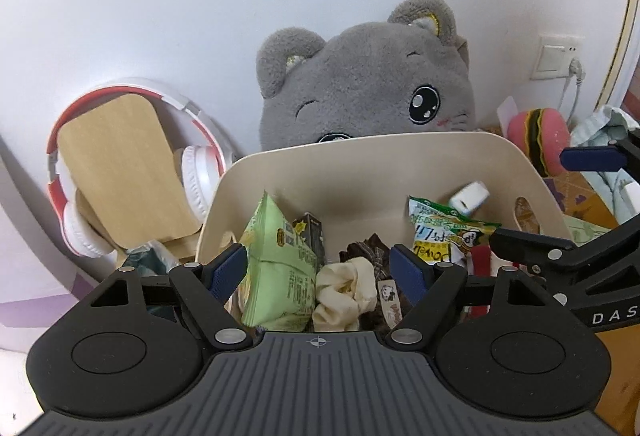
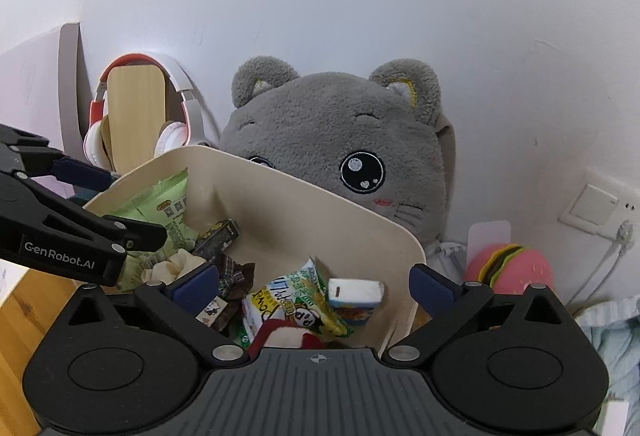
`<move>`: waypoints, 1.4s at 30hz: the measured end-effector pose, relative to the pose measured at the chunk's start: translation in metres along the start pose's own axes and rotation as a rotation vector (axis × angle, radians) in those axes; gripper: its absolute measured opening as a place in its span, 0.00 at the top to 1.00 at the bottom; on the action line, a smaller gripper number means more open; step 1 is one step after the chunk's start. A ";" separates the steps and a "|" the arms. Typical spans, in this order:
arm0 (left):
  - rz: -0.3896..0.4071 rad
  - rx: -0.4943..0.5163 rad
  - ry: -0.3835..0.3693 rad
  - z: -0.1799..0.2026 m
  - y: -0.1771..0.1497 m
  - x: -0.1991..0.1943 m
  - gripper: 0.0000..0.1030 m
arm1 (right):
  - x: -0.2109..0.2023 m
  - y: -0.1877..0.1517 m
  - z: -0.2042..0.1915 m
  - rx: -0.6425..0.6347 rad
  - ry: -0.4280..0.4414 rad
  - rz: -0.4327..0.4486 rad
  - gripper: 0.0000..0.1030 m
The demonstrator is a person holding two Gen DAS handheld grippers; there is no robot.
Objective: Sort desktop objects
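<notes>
A beige bin (image 1: 360, 156) (image 2: 320, 192) holds a green snack bag (image 1: 276, 268), a cream scrunchie (image 1: 346, 290), a dark box (image 1: 308, 232), a brown plaid cloth (image 1: 372, 248) and a yellow-green snack packet (image 2: 296, 292). A small white box (image 2: 354, 294) lies by the bin's right wall; it is blurred in the left wrist view (image 1: 468, 196). My left gripper (image 1: 318, 270) (image 2: 116, 202) hangs open over the bag and scrunchie, holding nothing. My right gripper (image 2: 314, 286) (image 1: 560, 200) stands wide open above the packet and white box, also holding nothing.
A big grey plush cat (image 2: 340, 140) leans on the wall behind the bin. Red-and-white headphones (image 1: 192, 172) hang on a wooden stand (image 1: 116, 168) at the left. A pink burger toy (image 2: 508, 268), a wall socket (image 1: 558, 56) and pale blue cloth (image 2: 616, 336) are at the right.
</notes>
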State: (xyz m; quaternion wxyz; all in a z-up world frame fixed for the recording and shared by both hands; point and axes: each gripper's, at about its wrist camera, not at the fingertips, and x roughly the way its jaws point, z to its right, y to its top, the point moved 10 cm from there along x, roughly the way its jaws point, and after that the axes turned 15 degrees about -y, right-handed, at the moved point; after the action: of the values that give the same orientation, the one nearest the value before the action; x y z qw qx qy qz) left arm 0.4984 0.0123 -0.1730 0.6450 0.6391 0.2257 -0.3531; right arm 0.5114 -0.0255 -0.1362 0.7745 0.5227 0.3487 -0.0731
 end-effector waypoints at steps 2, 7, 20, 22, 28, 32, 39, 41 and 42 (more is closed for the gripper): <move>0.006 -0.001 -0.003 0.003 -0.001 -0.009 0.23 | -0.006 -0.001 0.000 0.024 0.001 -0.010 0.00; 0.031 0.006 -0.010 0.015 -0.005 -0.039 0.23 | -0.028 -0.002 0.001 0.044 -0.024 -0.018 0.00; 0.097 0.050 -0.002 0.050 -0.023 -0.138 0.23 | -0.119 0.002 0.013 0.070 -0.044 0.020 0.00; 0.114 0.063 0.032 0.053 -0.027 -0.155 0.23 | -0.132 0.001 0.015 0.090 -0.044 0.014 0.00; 0.136 0.041 0.038 0.057 -0.044 -0.197 0.23 | -0.179 -0.003 0.016 0.116 -0.066 0.030 0.00; 0.149 0.043 0.034 0.064 -0.059 -0.224 0.23 | -0.206 -0.008 0.012 0.111 -0.068 0.037 0.00; 0.140 0.063 0.045 0.077 -0.089 -0.269 0.23 | -0.254 -0.025 0.006 0.113 -0.079 0.044 0.00; 0.144 0.068 0.046 0.080 -0.096 -0.283 0.23 | -0.264 -0.032 0.004 0.114 -0.082 0.028 0.00; 0.147 0.067 0.045 0.082 -0.099 -0.288 0.23 | -0.270 -0.035 0.003 0.114 -0.078 0.025 0.00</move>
State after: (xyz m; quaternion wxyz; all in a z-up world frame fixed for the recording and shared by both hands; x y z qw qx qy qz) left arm 0.2247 -0.0136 -0.0181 0.6420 0.6830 0.1806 -0.2979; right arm 0.2948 -0.1110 0.0043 0.7574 0.5670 0.3070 -0.1031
